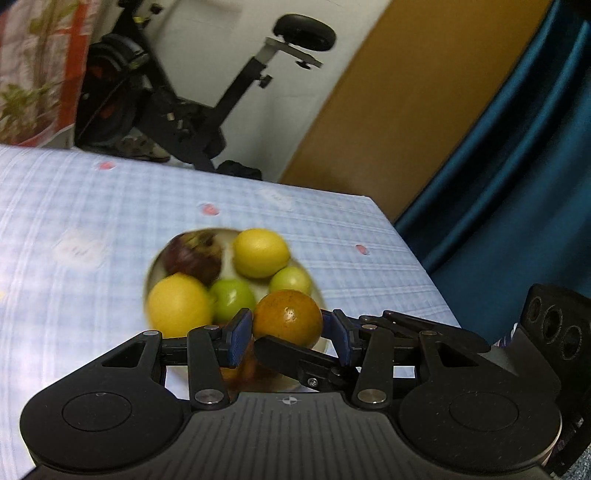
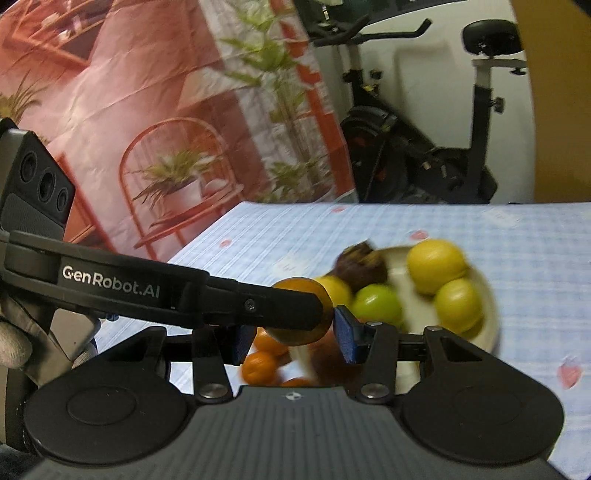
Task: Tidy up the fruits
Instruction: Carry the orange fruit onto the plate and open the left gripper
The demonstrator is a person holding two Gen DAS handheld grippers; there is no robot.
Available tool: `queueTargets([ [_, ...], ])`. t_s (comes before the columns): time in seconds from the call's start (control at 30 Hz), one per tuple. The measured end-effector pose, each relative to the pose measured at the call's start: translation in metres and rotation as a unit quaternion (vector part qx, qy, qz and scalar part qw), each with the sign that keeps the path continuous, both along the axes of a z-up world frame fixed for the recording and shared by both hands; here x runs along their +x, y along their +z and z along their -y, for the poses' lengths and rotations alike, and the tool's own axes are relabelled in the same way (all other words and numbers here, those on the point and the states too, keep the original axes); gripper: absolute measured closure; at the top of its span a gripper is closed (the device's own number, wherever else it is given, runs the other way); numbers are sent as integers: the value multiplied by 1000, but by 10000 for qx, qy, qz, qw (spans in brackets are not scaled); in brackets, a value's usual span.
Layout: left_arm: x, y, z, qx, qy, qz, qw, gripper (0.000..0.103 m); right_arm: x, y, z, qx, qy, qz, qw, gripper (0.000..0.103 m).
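Glossy smooth orange (image 1: 287, 318); matt black plastic claw (image 1: 287, 334); checked cloth tablecloth (image 1: 110, 206).

Black exercise bike (image 1: 177, 110), blue curtain (image 1: 517, 166), plant-printed backdrop (image 2: 147, 110), checked tablecloth (image 1: 92, 221)

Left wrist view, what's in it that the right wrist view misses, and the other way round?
Only the left wrist view shows the teal curtain and the left tongs clamped on both sides of the round orange fruit. Only the right wrist view shows a light-gloved hand, white lettering on the left tool's arm, and the bike's handlebars. Both share the pale plate of yellow, green and dark purple fruit, the blue checked tablecloth and the black exercise bike.
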State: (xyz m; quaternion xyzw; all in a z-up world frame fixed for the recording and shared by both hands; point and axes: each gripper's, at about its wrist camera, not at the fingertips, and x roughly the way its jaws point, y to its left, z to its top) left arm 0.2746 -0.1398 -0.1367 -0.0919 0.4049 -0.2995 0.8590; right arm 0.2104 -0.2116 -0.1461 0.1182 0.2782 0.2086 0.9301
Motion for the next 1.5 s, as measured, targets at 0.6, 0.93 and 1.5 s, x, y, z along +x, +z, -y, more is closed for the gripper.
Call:
queueTargets([
  [0.6, 73, -35, 52, 577, -286, -199, 9977, 54, 61, -35, 44, -272, -450, -192, 9984, 55],
  [0.93, 76, -33, 45, 677, -51, -30, 9977, 49, 71, -33, 31, -642, -459, -166, 9967, 54],
  [1.5, 30, 13, 0, 795, 300, 437, 9954, 47, 26, -2, 25, -676, -628, 13, 9957, 51],
])
